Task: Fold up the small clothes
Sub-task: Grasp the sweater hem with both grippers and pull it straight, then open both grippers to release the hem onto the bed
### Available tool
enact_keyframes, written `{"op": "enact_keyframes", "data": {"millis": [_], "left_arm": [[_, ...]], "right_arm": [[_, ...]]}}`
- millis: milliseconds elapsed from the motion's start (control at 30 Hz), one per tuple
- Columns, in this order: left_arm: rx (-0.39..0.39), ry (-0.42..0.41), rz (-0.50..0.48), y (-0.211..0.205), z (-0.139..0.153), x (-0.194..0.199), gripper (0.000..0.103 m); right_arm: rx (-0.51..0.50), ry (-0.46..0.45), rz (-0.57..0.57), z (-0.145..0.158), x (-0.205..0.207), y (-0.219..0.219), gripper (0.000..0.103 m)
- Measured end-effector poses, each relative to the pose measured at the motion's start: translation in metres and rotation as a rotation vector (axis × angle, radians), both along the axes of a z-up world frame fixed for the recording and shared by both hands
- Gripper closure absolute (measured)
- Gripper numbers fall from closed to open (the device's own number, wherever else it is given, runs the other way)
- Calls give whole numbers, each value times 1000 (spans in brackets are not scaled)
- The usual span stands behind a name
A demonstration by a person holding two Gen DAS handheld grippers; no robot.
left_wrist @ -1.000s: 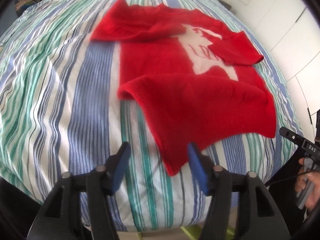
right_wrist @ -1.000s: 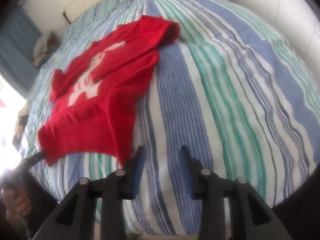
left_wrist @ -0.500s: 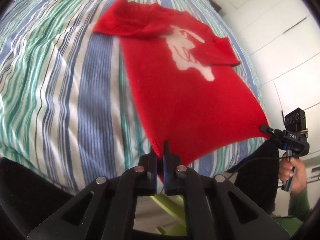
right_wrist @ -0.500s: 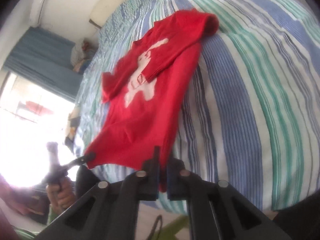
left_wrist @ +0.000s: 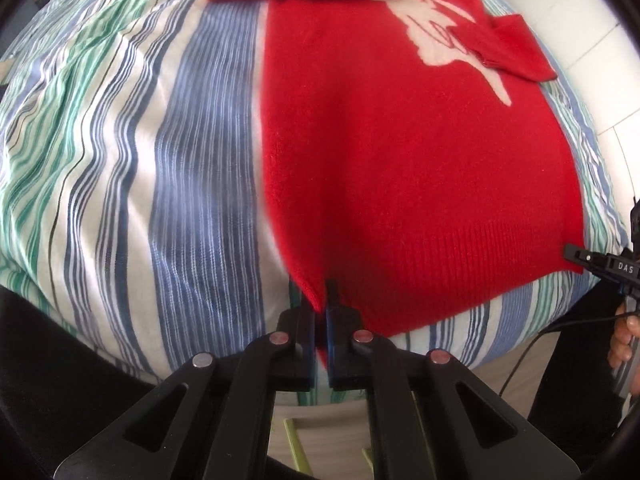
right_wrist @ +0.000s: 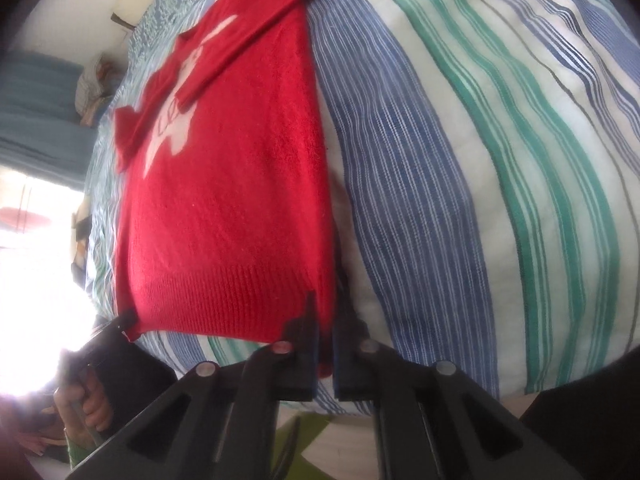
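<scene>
Red knit sweater (left_wrist: pixel 420 168) w/ a white figure motif on the chest lies flat, front up, on a striped duvet (left_wrist: pixel 160 160) (blue, green, white stripes) covering a bed; ribbed hem nearest the cameras at the bed's edge, neck end far away. Both sleeves folded in across the body: one lies over the upper chest in the left wrist view, the other's cuff sits over the right part of the motif. Left gripper (left_wrist: pixel 321 300) is clenched on one hem corner, jaws pressed tight w/ red knit pinched between them, blue pads just visible. Right gripper (right_wrist: pixel 325 320) grips the opposite hem corner the same way, a strip of red fabric running down between its closed fingers. Hem is stretched straight between the 2 corners. In the left wrist view the right gripper (left_wrist: pixel 600 266) shows at the far right edge, tip touching the sweater's corner, w/ the right hand (left_wrist: pixel 624 332) below it. In the right wrist view the left gripper (right_wrist: pixel 116 324) shows bottom left on the other corner, left hand (right_wrist: pixel 86 404) under it, partly washed out by glare from a window. Blue curtain (right_wrist: pixel 36 116) at far left.
</scene>
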State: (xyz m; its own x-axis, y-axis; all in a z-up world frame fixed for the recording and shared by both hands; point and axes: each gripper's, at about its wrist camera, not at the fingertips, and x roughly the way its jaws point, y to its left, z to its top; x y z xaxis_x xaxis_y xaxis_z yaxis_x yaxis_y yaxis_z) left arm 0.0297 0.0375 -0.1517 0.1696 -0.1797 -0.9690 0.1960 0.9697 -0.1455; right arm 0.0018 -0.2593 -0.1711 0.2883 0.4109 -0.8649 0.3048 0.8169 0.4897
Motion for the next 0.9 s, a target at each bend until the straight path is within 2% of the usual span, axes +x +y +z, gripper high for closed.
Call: {"op": "enact_keyframes", "data": {"millis": [133,300,333,367,433,467,533,633,700,767,833,900], "left_arm": [[-27,29,21,-1,-7,8,101],[-3,18,21,6,5,5,95],[10,19,26,7,9,4,86],[28,19,31,8,13,2,69],[66,11,43,11,24,-6,45],[76,0,46,14,32,-10,43],[96,-31,54,23,50,-18,43],[115,-110,103,39,81,-20,39],[115,-161,153,53,96,-15,37],[95,-189,202,64,105,-10,37],[68,-193,242,76,109,-7,37],[43,-191,269,76,111,-7,37]], "right_arm": [[-40,-18,16,-20,-5,0,103],[-29,-32,-3,-15,-5,-1,101],[-22,-33,-3,-12,-7,-2,96],[-15,-32,-1,-8,-9,-3,91],[-37,-20,10,1,-14,-6,72],[-61,-16,22,8,-19,-10,66],[-141,-33,58,29,-23,-16,66],[-404,-155,169,81,-15,-20,66],[-520,-262,269,114,8,-12,61],[-545,-361,378,133,40,2,44],[-549,-466,531,135,74,29,42],[-500,-530,692,119,112,63,41]]}}
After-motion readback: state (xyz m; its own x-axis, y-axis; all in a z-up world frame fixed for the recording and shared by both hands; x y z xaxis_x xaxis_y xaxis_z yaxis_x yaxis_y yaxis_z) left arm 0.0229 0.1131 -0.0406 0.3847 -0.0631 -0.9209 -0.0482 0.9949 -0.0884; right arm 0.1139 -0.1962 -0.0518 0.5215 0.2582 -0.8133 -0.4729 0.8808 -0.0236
